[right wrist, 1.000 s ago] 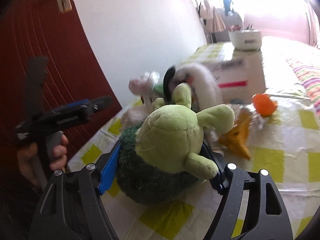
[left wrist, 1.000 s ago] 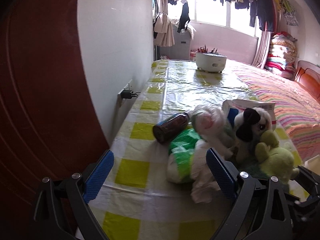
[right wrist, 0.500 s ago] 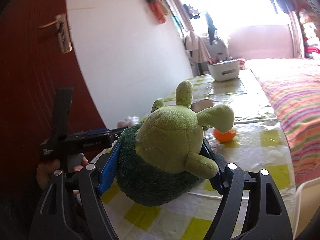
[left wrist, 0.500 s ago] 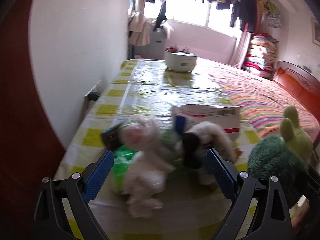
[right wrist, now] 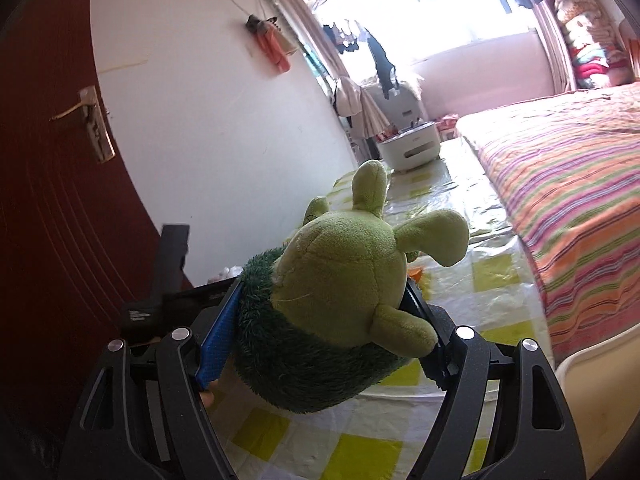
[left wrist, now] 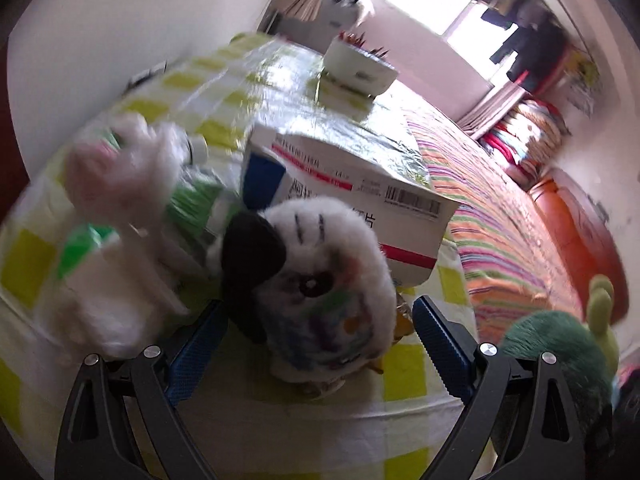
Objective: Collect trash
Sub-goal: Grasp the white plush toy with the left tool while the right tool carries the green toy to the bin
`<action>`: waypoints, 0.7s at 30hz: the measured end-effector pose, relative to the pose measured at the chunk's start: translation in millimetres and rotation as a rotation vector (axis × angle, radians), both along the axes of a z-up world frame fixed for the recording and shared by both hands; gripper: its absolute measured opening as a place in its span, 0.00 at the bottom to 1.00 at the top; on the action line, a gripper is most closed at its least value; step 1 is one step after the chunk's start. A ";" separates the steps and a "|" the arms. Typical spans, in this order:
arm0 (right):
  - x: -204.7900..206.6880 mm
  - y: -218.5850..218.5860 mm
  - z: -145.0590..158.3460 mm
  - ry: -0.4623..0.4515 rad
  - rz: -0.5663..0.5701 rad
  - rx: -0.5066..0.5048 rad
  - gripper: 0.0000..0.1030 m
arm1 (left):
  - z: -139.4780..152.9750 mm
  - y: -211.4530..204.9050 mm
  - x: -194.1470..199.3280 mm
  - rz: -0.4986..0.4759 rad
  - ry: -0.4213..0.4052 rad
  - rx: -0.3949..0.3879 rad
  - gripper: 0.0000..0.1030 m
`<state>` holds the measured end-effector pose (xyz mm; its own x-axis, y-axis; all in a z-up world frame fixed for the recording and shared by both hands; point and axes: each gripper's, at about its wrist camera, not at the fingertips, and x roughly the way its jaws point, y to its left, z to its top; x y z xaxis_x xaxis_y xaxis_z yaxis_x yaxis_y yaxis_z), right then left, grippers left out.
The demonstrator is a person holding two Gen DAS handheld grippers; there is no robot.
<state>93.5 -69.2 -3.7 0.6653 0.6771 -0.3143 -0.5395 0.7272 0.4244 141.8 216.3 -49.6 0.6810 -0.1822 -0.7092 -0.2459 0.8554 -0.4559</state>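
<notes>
My left gripper (left wrist: 316, 344) is open, its blue pads on either side of a white plush dog (left wrist: 320, 280) with a black ear that lies on the checked table (left wrist: 404, 372). Left of the dog lie a crumpled white and pink plastic bag (left wrist: 120, 176) and green and white wrappers (left wrist: 192, 200). A white cardboard box (left wrist: 352, 192) stands behind the dog. My right gripper (right wrist: 324, 336) is shut on a green plush turtle (right wrist: 340, 292) and holds it above the table; the turtle also shows in the left wrist view (left wrist: 560, 352).
A white pot (left wrist: 356, 68) stands at the far end of the table, also in the right wrist view (right wrist: 408, 148). A striped bed (right wrist: 568, 200) runs along the right. A white wall (right wrist: 200, 120) and a red door (right wrist: 52, 200) are on the left. An orange scrap (right wrist: 416, 274) lies behind the turtle.
My left gripper has moved forward and tilted, so the plush dog now sits between its pads. My right gripper has lifted the turtle higher and back from the pile.
</notes>
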 end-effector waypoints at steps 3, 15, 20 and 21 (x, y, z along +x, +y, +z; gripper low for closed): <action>-1.3 -7.1 1.5 -0.007 -0.018 0.004 0.72 | -1.2 -1.5 7.0 0.035 -0.009 -0.013 0.88; -7.8 -46.0 7.2 -0.026 -0.115 0.035 0.73 | 11.7 -27.0 -11.8 0.008 -0.109 0.207 0.49; -15.0 -68.2 8.8 -0.054 -0.177 0.019 0.73 | 23.5 -64.4 -30.1 -0.060 -0.201 0.378 0.49; -16.5 -73.3 9.5 -0.061 -0.193 0.013 0.73 | 25.1 -72.7 -33.1 -0.075 -0.214 0.402 0.49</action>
<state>77.0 -142.5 5.8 0.8006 0.5392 -0.2611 -0.4160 0.8140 0.4054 108.7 143.6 -24.5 0.8154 0.0245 -0.5784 -0.1134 0.9865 -0.1180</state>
